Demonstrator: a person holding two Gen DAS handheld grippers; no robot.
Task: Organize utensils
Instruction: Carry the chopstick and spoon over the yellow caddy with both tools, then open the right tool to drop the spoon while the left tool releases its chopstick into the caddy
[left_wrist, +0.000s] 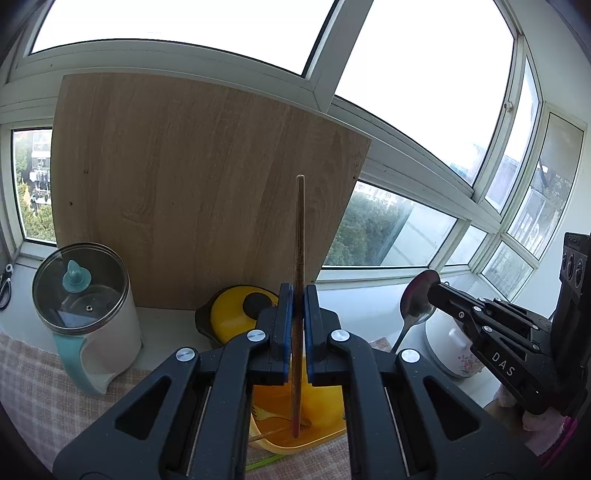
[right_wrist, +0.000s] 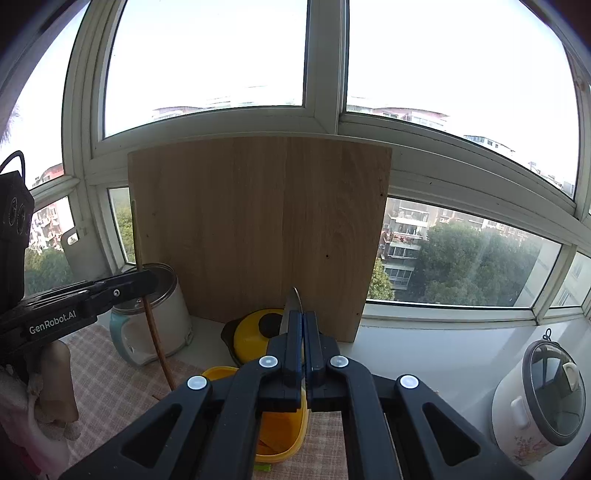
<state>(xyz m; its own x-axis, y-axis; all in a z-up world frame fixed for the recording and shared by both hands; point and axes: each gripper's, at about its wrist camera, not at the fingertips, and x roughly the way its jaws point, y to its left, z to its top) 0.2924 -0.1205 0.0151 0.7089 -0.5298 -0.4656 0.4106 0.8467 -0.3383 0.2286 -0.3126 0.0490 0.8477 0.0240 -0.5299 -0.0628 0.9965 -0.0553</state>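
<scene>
Chopstick (left_wrist: 298, 280), a slim brown wooden stick, stands upright with its lower tip inside the yellow container (left_wrist: 321, 413) on the checked worktop (left_wrist: 33, 373). The left gripper (left_wrist: 297, 317) has its fingers clenched on the stick's middle. The right gripper (right_wrist: 303, 343) grasps a metal spoon (left_wrist: 415, 302), bowl upward, just beside the container. Risk: the thin stick may pivot or slip, or the two grippers may collide above the narrow container. A wooden board (left_wrist: 207, 184) leans behind.

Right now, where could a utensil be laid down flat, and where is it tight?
Bare white sill runs between the wooden board and the floral cooker. Checked cloth lies bare before the kettle. Tight: around the yellow bin and yellow pot.
</scene>
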